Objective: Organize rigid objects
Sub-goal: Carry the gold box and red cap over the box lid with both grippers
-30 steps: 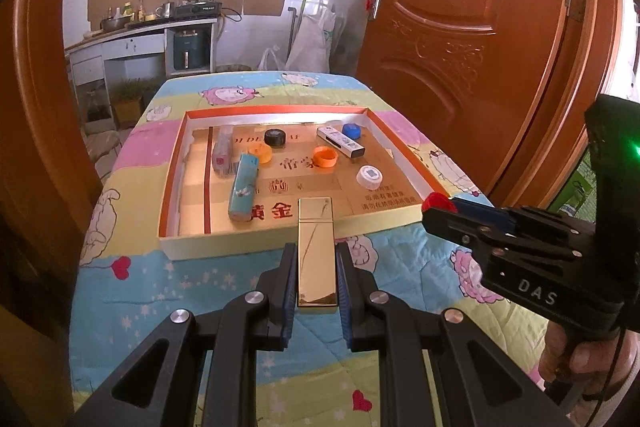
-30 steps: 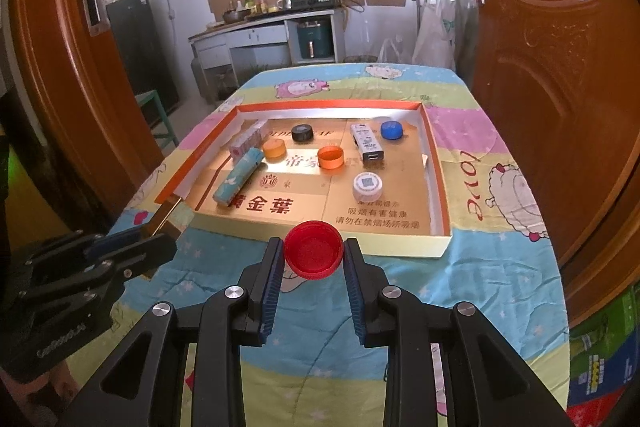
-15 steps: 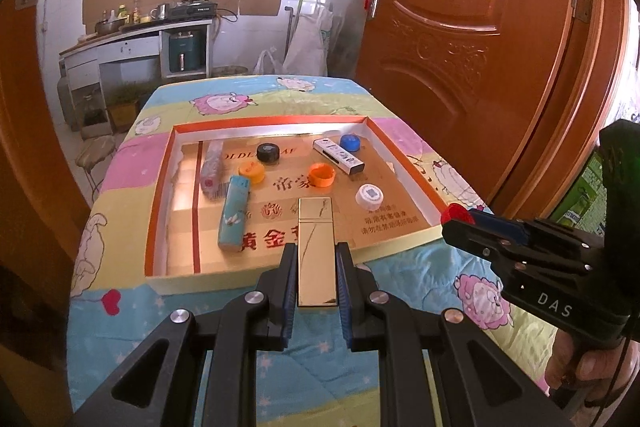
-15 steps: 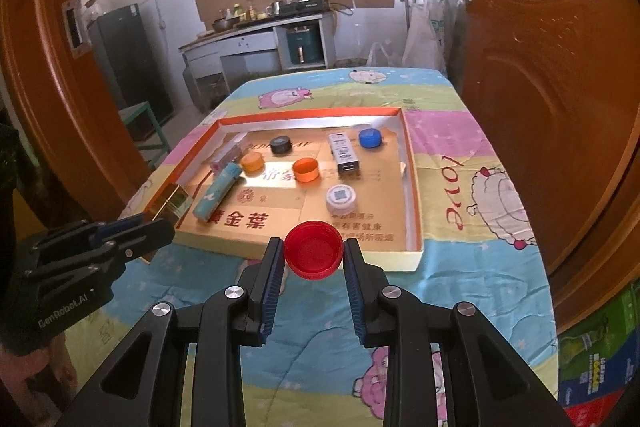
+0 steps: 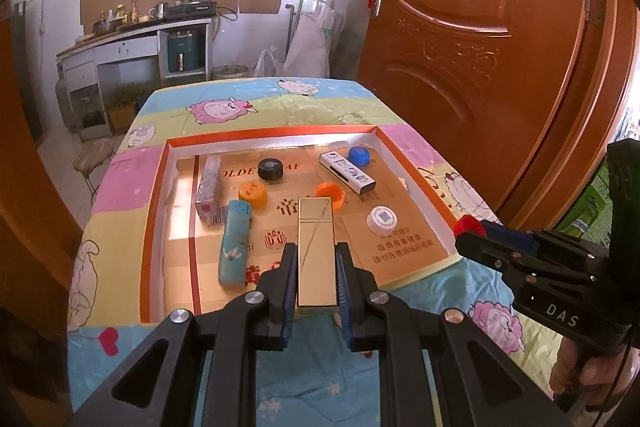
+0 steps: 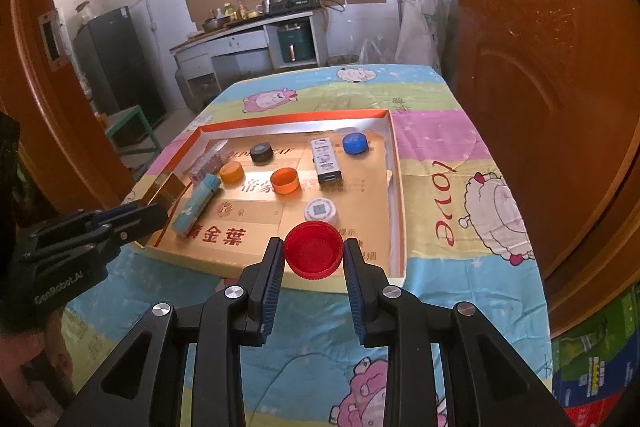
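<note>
Both grippers carried forward over the near wall of the orange-rimmed tray [image 5: 158, 227] since a second ago. Left gripper [image 5: 316, 279] pinching a gold rectangular box [image 5: 316, 251], held above the tray's near middle. Right gripper [image 6: 313, 259] clamped on a red bottle cap [image 6: 313, 254], open side up, above the tray's near right part. Resting inside the tray: teal box [image 5: 236, 241], white cap [image 5: 382, 219], two orange caps, black cap [image 5: 271, 169], blue cap [image 5: 359, 155], white-and-dark stick-shaped box [image 5: 347, 178]. Cartoon-sheep cloth [image 6: 452, 187] under the tray.
</note>
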The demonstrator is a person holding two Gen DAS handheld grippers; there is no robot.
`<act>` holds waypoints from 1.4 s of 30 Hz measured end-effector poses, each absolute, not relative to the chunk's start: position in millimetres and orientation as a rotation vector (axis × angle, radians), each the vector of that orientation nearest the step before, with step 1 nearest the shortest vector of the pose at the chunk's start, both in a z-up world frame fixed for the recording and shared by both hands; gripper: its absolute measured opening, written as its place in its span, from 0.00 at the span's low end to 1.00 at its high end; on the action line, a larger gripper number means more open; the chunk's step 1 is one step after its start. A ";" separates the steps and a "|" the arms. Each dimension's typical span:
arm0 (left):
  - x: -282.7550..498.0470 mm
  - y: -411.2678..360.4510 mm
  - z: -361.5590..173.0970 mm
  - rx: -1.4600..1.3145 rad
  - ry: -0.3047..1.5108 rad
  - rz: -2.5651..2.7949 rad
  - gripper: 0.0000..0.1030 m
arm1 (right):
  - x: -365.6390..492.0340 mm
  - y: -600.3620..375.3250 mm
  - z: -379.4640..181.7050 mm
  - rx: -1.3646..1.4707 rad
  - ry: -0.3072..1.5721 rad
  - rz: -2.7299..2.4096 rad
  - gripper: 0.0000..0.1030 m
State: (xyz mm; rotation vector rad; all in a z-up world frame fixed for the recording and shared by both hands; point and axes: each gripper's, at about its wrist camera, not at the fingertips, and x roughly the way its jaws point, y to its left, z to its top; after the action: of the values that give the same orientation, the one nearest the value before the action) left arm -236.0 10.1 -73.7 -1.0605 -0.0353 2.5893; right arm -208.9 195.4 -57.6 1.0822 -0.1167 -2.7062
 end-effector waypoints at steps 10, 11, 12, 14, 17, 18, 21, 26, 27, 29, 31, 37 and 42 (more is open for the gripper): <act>-263.2 14.4 -84.9 -1.113 -0.035 2.565 0.18 | -237.8 197.9 -61.3 1.117 -0.113 -2.693 0.30; -265.8 15.0 -86.0 -1.118 -0.035 2.563 0.18 | -241.0 198.3 -62.4 1.122 -0.113 -2.691 0.30; -268.8 15.3 -87.4 -1.123 -0.036 2.560 0.18 | -243.5 198.3 -63.3 1.127 -0.114 -2.690 0.30; -273.3 16.2 -89.7 -1.131 -0.034 2.555 0.18 | -249.1 199.0 -65.2 1.137 -0.112 -2.689 0.30; -279.5 17.6 -92.9 -1.140 -0.027 2.550 0.18 | -257.1 200.8 -67.1 1.146 -0.101 -2.692 0.30; -281.9 17.8 -93.8 -1.143 -0.024 2.549 0.18 | -259.2 201.3 -67.2 1.148 -0.099 -2.692 0.30; -287.9 18.8 -96.9 -1.152 -0.019 2.549 0.18 | -266.6 203.2 -67.9 1.151 -0.094 -2.695 0.30; -297.9 17.8 -101.7 -1.177 -0.015 2.548 0.18 | -280.4 204.8 -70.8 1.167 -0.077 -2.693 0.30; -299.7 18.0 -102.6 -1.183 -0.012 2.548 0.18 | -282.8 205.0 -71.2 1.169 -0.073 -2.693 0.30; -302.7 18.1 -105.1 -1.197 -0.006 2.540 0.18 | -287.5 205.1 -72.4 1.173 -0.067 -2.691 0.30; -306.4 19.6 -107.8 -1.214 0.005 2.532 0.18 | -291.5 205.4 -73.9 1.176 -0.064 -2.690 0.30; -314.0 24.5 -113.1 -1.239 0.028 2.518 0.18 | -303.2 205.6 -78.6 1.189 -0.055 -2.678 0.30; -320.8 25.3 -115.7 -1.249 0.029 2.520 0.18 | -311.7 207.1 -85.0 1.209 -0.056 -2.665 0.30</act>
State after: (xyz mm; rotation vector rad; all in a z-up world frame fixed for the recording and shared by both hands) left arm -320.8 25.3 -115.7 -1.2488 0.0287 2.5204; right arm -311.7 207.1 -85.0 1.2088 -0.0559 -2.6655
